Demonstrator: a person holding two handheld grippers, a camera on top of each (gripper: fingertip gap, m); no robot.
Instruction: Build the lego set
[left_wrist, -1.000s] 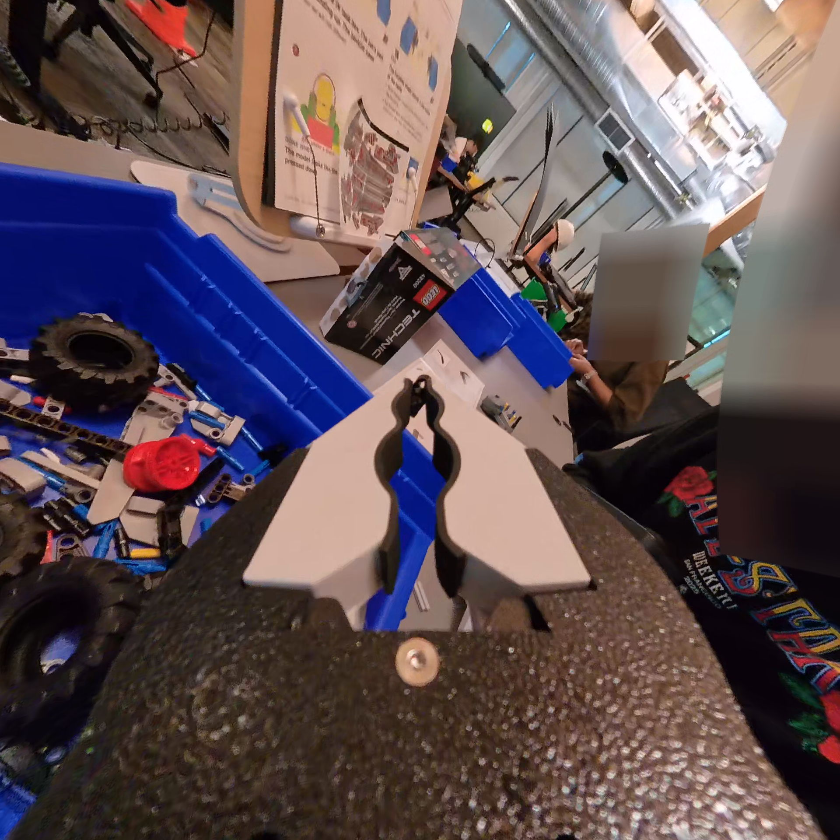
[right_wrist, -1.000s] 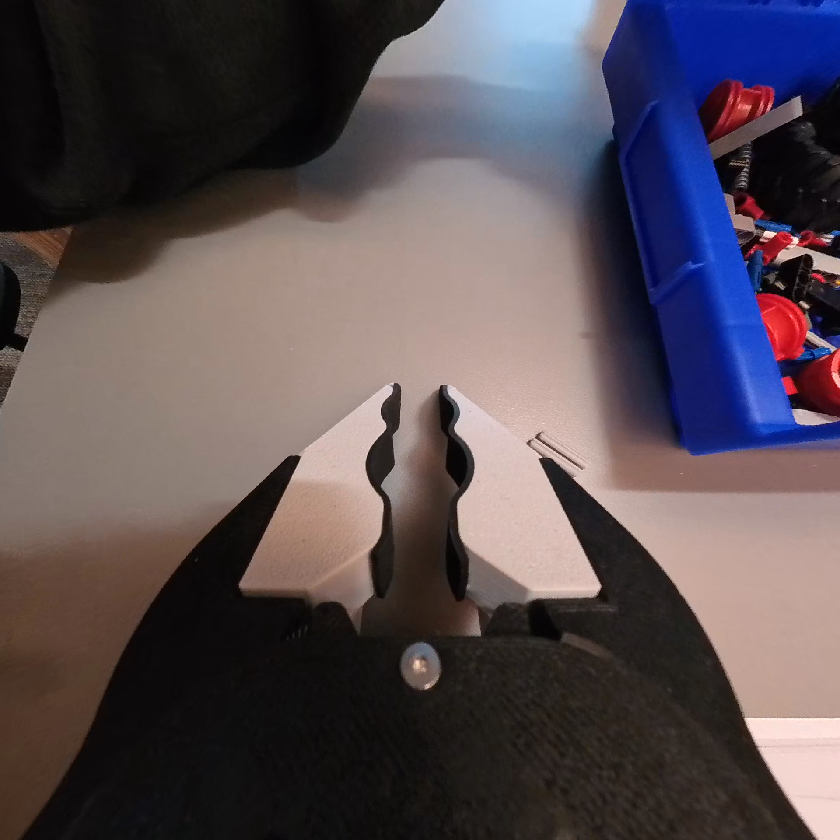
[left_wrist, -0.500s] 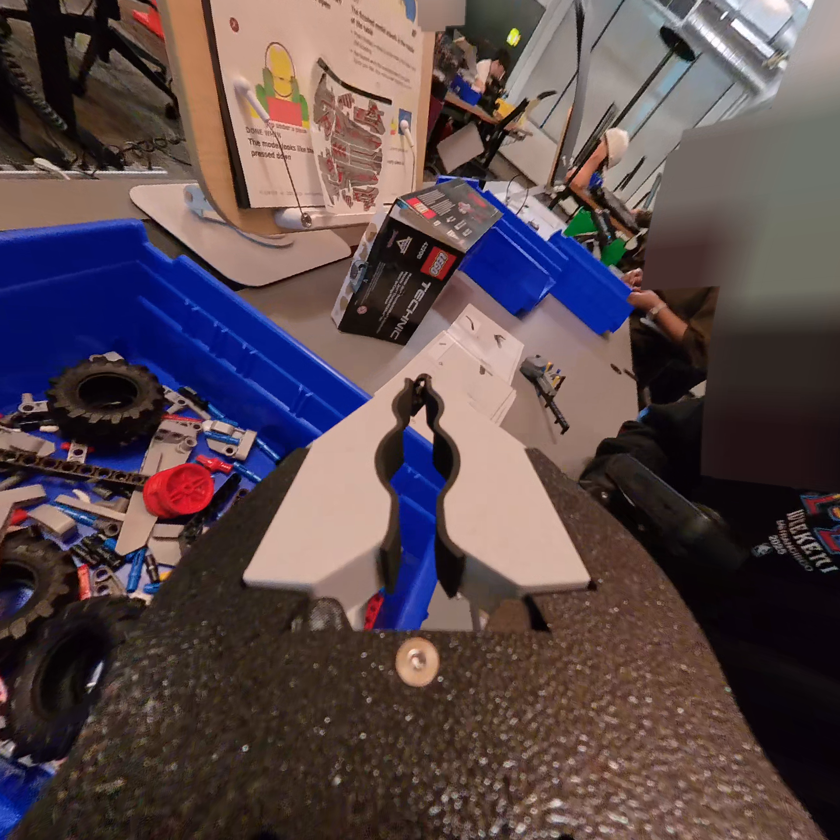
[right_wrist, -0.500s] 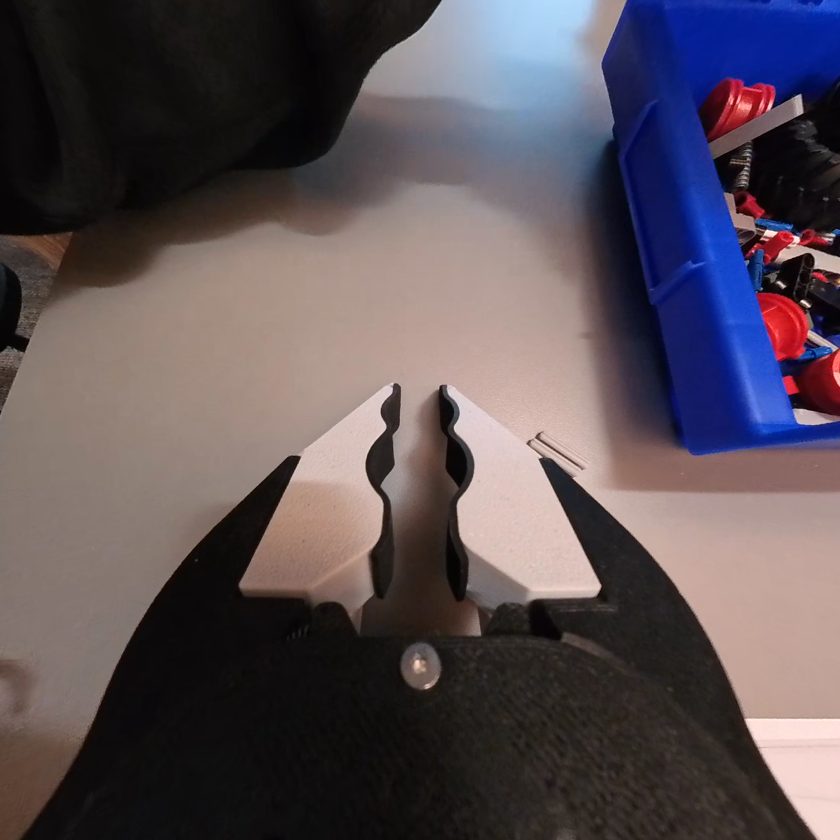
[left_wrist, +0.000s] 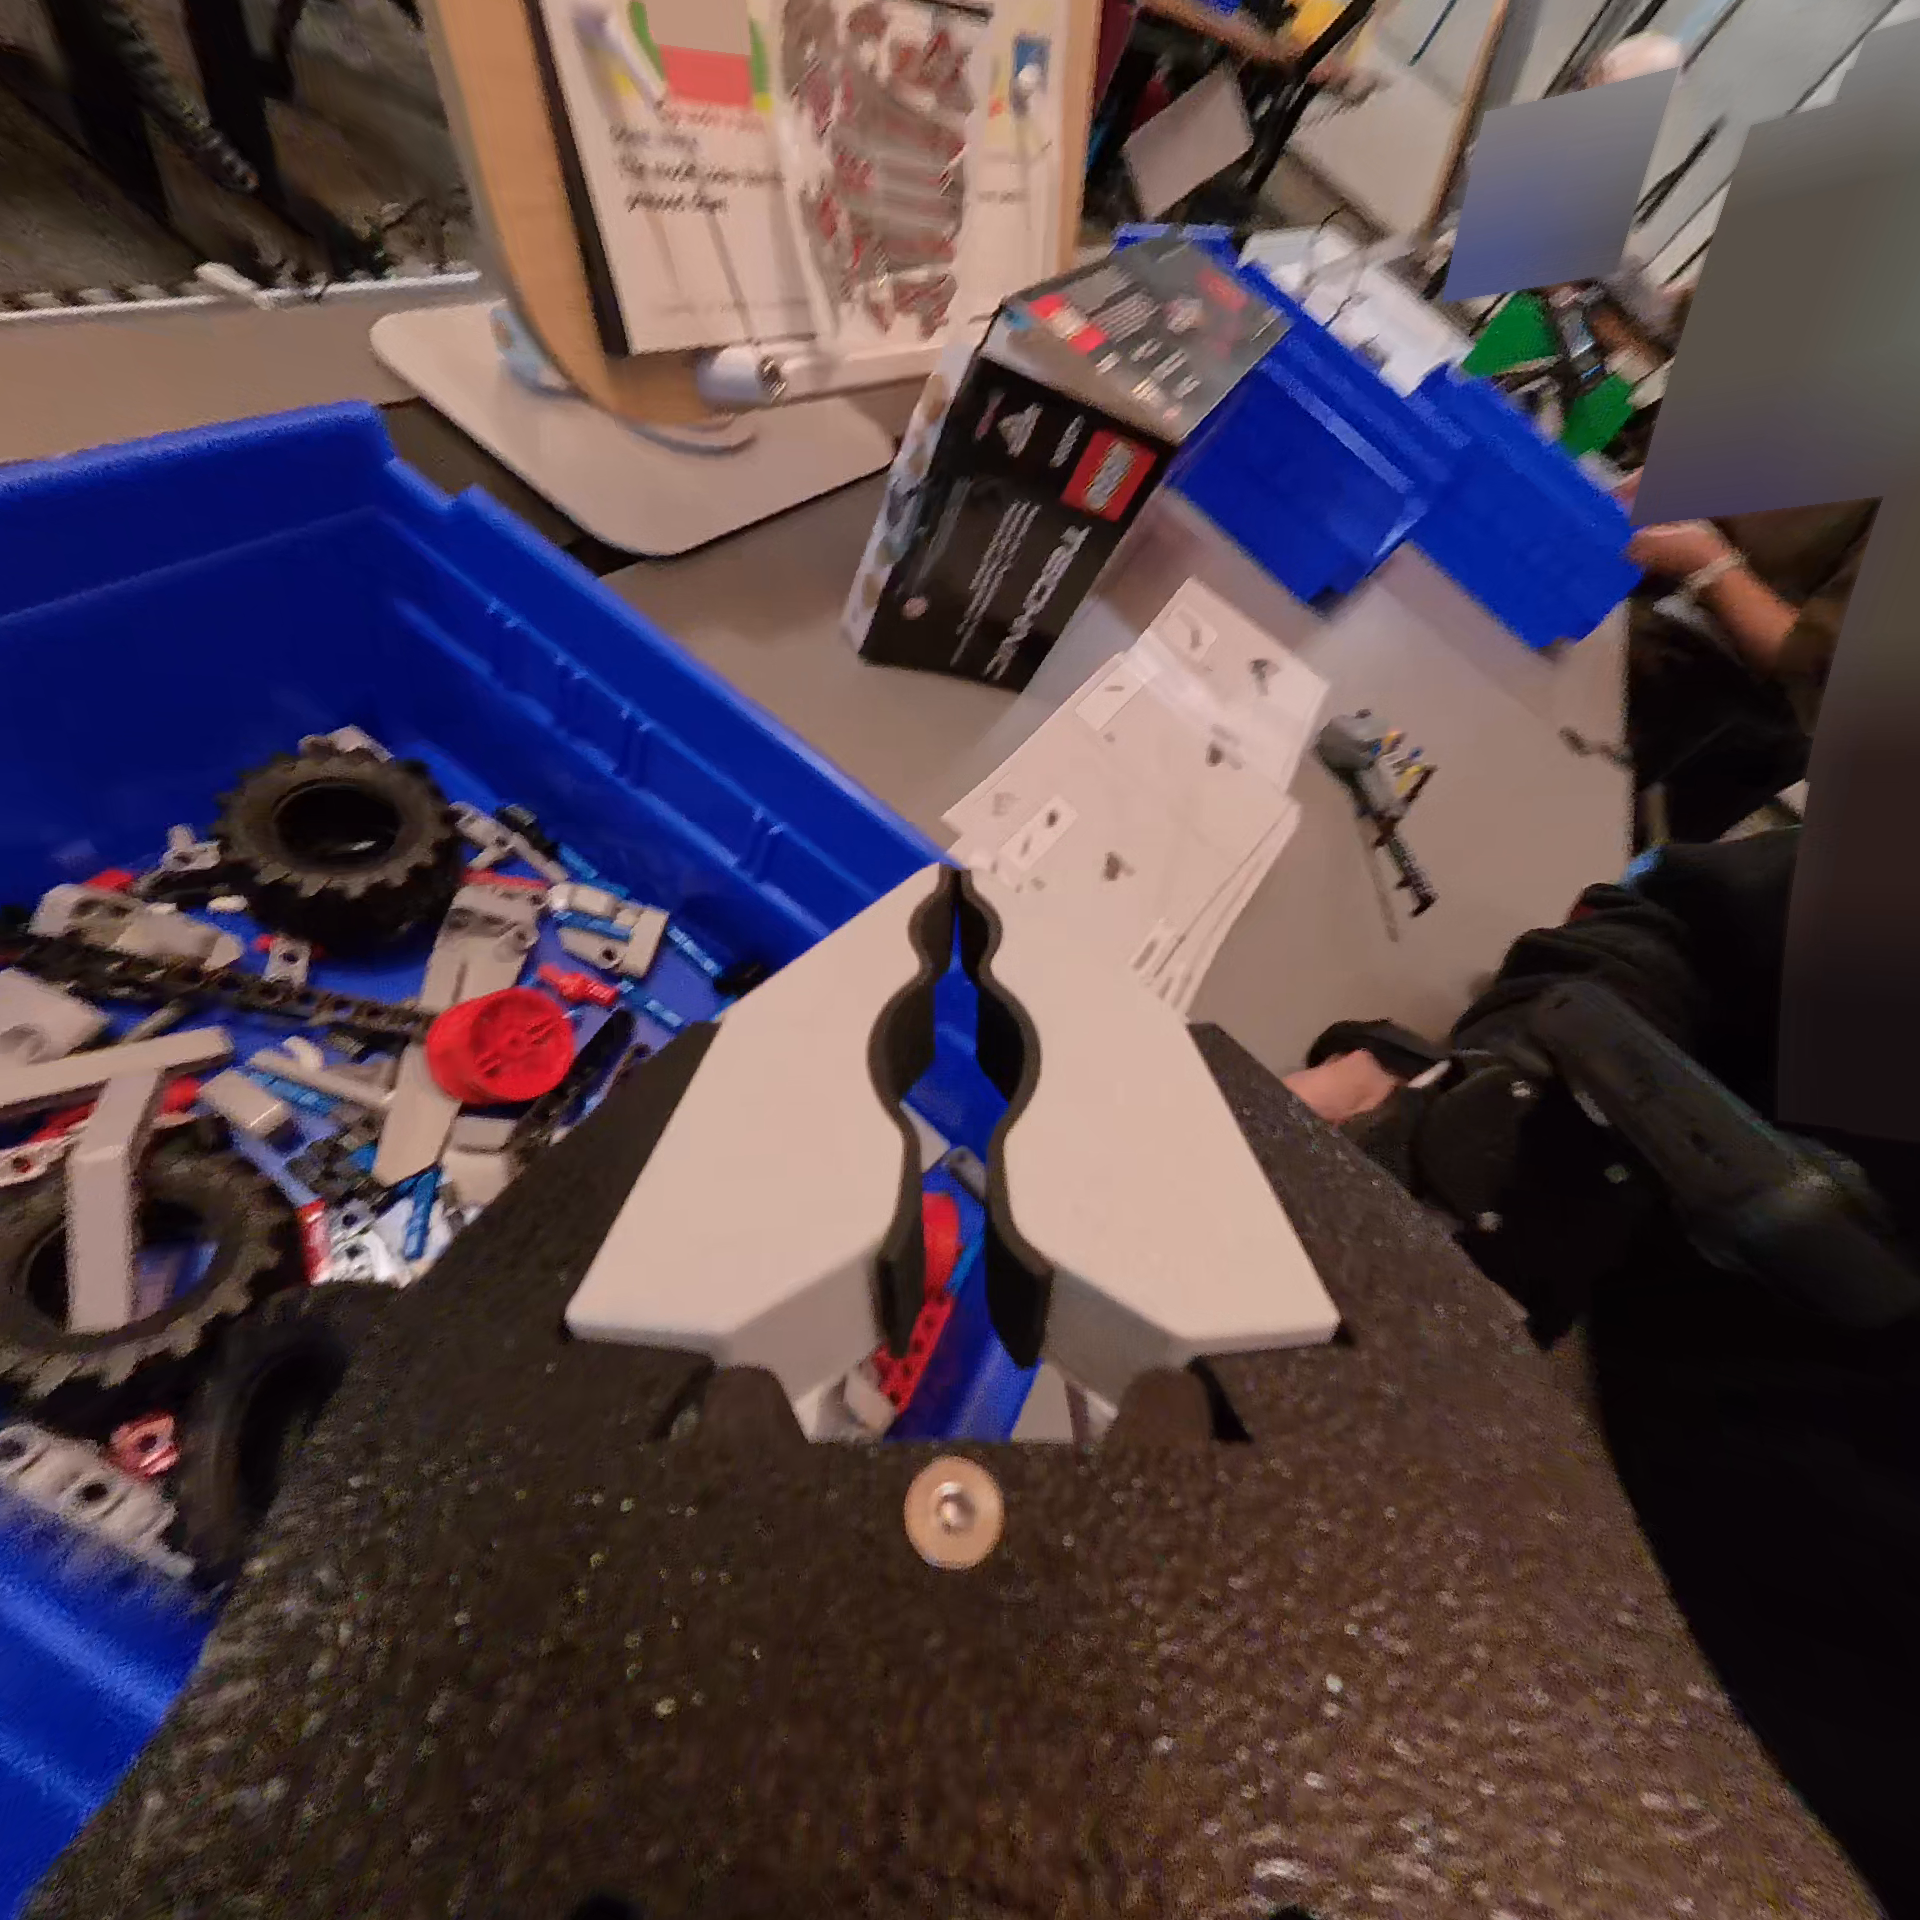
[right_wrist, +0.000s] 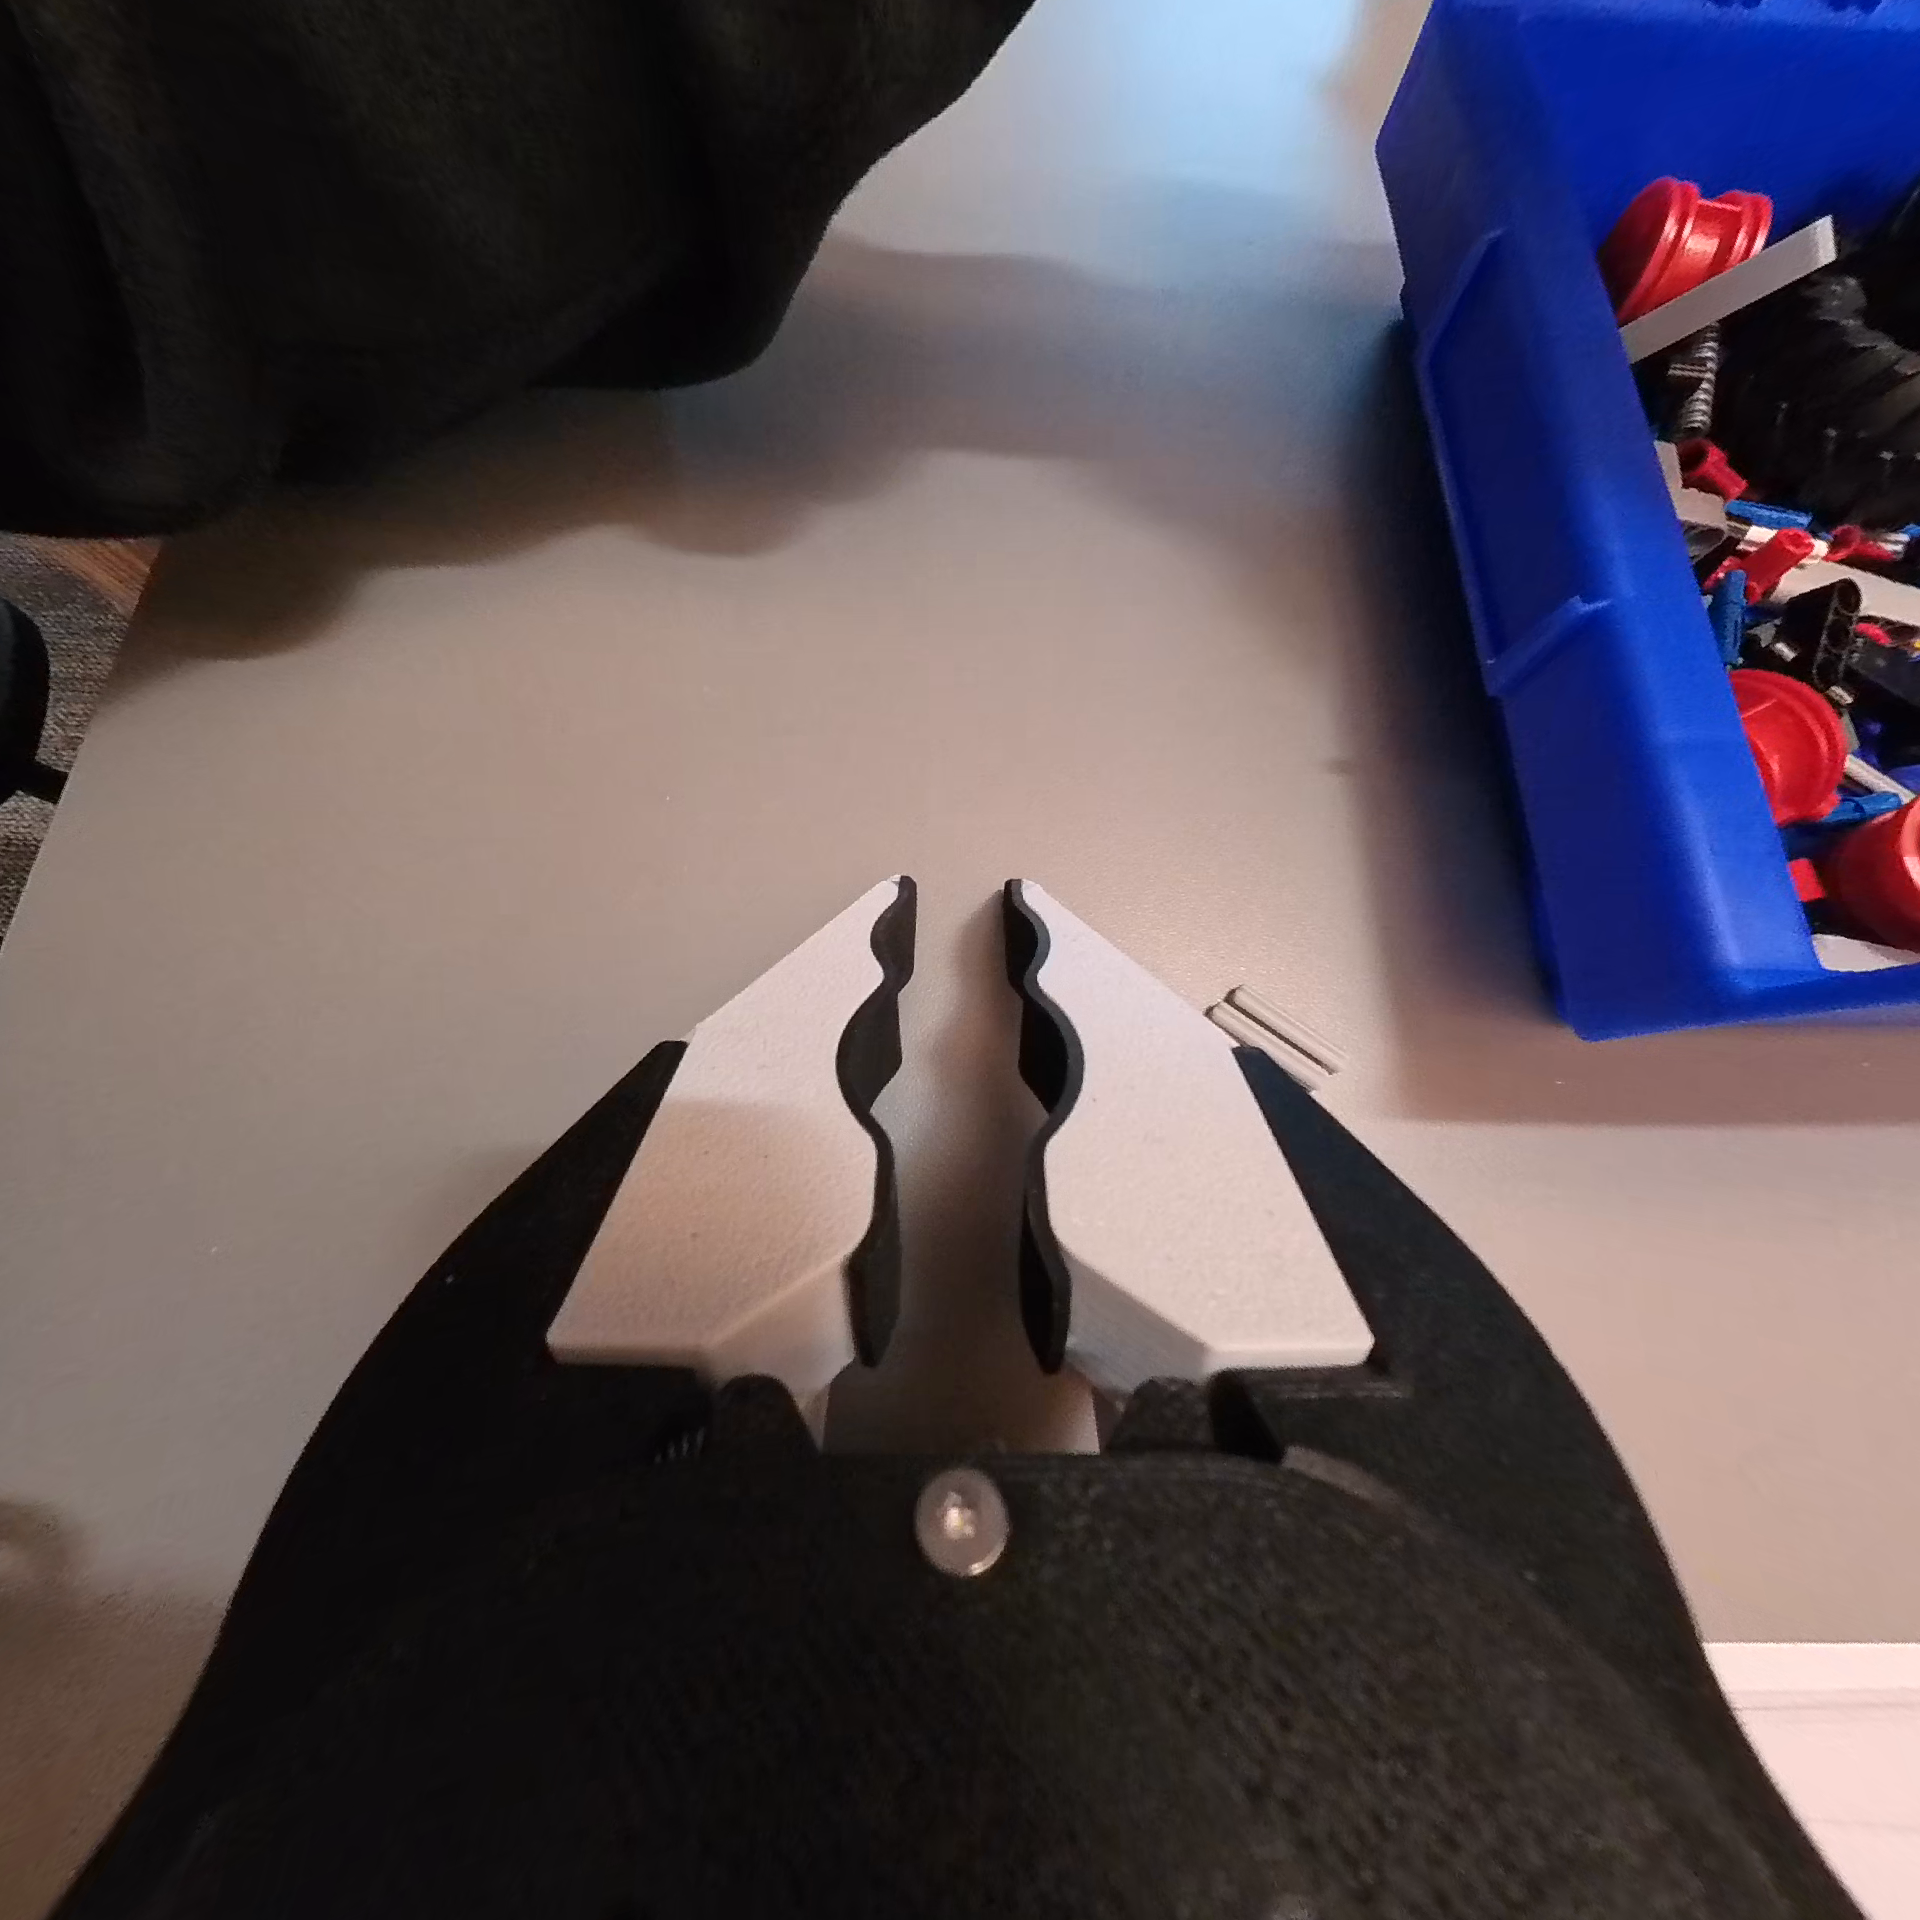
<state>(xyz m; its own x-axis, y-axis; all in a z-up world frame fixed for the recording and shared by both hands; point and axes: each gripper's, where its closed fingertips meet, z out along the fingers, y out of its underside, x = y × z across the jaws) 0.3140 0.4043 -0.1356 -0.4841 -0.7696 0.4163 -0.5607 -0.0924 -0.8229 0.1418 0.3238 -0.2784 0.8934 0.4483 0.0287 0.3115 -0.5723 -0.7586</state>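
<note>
The lego pieces lay loose in a blue bin: black tyres, grey beams, small blue pins and a red wheel hub heaped together on its floor. In the right wrist view the same bin sat at the right edge of the grey table, with more red hubs showing inside. A small pale grey piece lay on the table just beside my right claw, apart from the bin.

I held my left claw above the bin's near corner with its tips pressed together and nothing between them. My right claw hung low over bare table, its tips slightly parted and empty.

Beyond the bin, a black set box stood on the table, with white instruction sheets spread near it and a small partly built assembly just past them. More blue bins stood behind the box, and a stand with a printed board rose at the back.
</note>
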